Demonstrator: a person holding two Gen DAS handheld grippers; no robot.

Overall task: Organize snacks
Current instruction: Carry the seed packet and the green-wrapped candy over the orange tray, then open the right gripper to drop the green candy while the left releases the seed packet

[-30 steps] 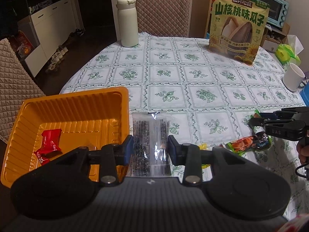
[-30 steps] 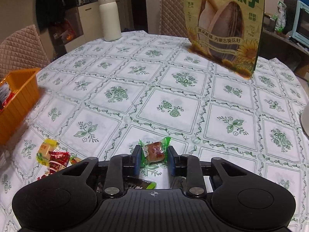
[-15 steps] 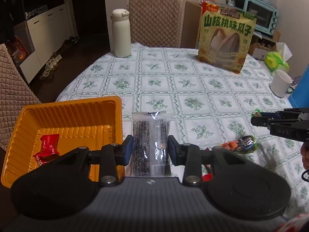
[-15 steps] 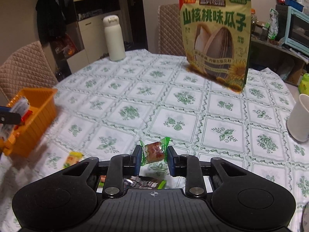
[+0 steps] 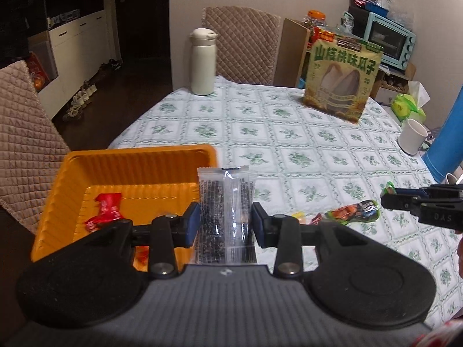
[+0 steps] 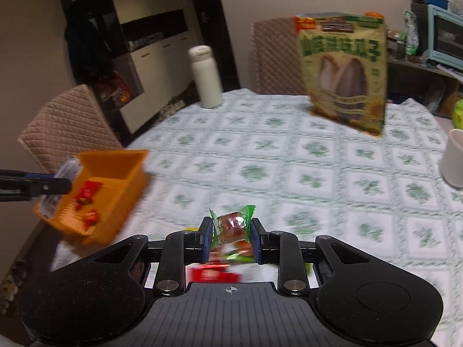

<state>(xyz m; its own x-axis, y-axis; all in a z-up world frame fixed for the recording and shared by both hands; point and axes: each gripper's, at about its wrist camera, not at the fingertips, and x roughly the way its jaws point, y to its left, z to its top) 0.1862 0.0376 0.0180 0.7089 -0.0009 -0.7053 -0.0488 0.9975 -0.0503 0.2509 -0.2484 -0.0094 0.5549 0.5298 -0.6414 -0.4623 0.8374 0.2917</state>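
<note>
Right wrist view: motion blur smears the table pattern and orange tray. The right hand-held gripper body hides loose snacks behind it.

Orange tray, green-patterned tablecloth

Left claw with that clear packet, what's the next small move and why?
Probably carry the clear packet leftward over the orange tray and release. The left claw grips it beside the tray's right wall, and red snacks already lie inside.
</note>
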